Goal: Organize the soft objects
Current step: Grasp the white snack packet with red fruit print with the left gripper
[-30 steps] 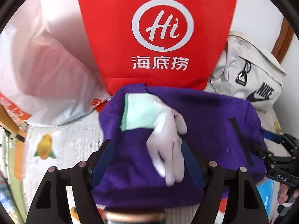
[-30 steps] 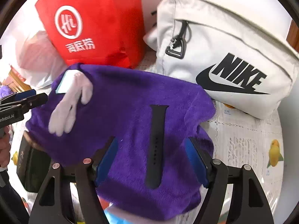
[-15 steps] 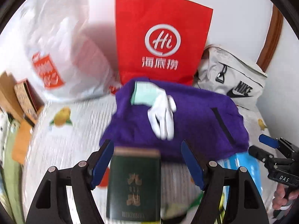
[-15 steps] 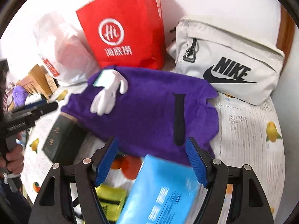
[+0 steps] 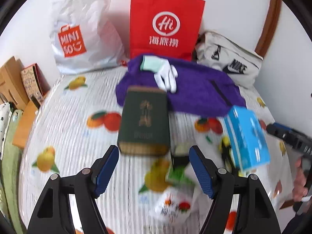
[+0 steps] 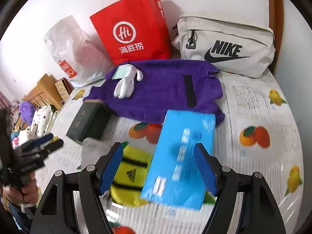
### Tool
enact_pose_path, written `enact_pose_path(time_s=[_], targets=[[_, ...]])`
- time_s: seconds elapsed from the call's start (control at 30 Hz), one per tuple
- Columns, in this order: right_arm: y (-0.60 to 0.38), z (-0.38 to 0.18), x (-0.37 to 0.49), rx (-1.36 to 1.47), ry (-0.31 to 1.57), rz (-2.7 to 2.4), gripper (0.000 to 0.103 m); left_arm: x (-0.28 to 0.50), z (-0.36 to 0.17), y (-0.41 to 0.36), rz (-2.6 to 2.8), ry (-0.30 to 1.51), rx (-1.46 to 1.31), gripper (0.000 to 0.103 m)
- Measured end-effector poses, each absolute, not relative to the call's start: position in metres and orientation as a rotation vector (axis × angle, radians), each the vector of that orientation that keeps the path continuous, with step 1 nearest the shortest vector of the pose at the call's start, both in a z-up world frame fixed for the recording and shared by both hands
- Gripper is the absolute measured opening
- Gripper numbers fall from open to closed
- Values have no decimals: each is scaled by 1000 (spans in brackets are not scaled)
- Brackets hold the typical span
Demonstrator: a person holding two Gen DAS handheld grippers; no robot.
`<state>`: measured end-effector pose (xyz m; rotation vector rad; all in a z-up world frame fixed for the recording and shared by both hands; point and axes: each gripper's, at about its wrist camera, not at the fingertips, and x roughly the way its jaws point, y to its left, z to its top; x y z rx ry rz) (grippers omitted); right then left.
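A purple towel (image 5: 197,89) (image 6: 161,89) lies spread at the back of the fruit-print table. On it rest a white glove with a mint cuff (image 5: 163,72) (image 6: 126,80) and a black watch strap (image 6: 190,89). A yellow sock (image 6: 130,173) and a grey cloth (image 6: 91,152) lie nearer. My left gripper (image 5: 154,171) hangs open above the cloth just short of a dark green box (image 5: 144,120), holding nothing. My right gripper (image 6: 158,167) is open too, above a blue box (image 6: 181,156) and the yellow sock, well short of the towel.
A red paper bag (image 5: 165,25), a white plastic shopping bag (image 5: 81,31) and a beige Nike pouch (image 6: 226,46) stand along the back wall. Wooden items and books (image 5: 17,78) sit at the left edge. A hand (image 5: 300,183) grips the other tool at the right.
Both grippers have pulled back from the towel, which now looks smaller and farther away. The green box, blue box and yellow sock have come into view. Jaws stay equally wide.
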<state>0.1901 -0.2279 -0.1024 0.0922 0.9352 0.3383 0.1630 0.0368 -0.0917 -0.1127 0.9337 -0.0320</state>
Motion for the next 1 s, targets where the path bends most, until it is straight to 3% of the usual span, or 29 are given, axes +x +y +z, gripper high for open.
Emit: enact_pose_path(time_s=[0.5,0.67,1.0], targets=[[-233,-103,108,111,843,345,74,108,-172,30,-139,1040,-31,74],[-239,-109,102,135,852,353,74,105,-174,17,-229,1013,27,87],[-237,-131,114,144,895,352,74,118,-180,-6,-277,999,202,100]])
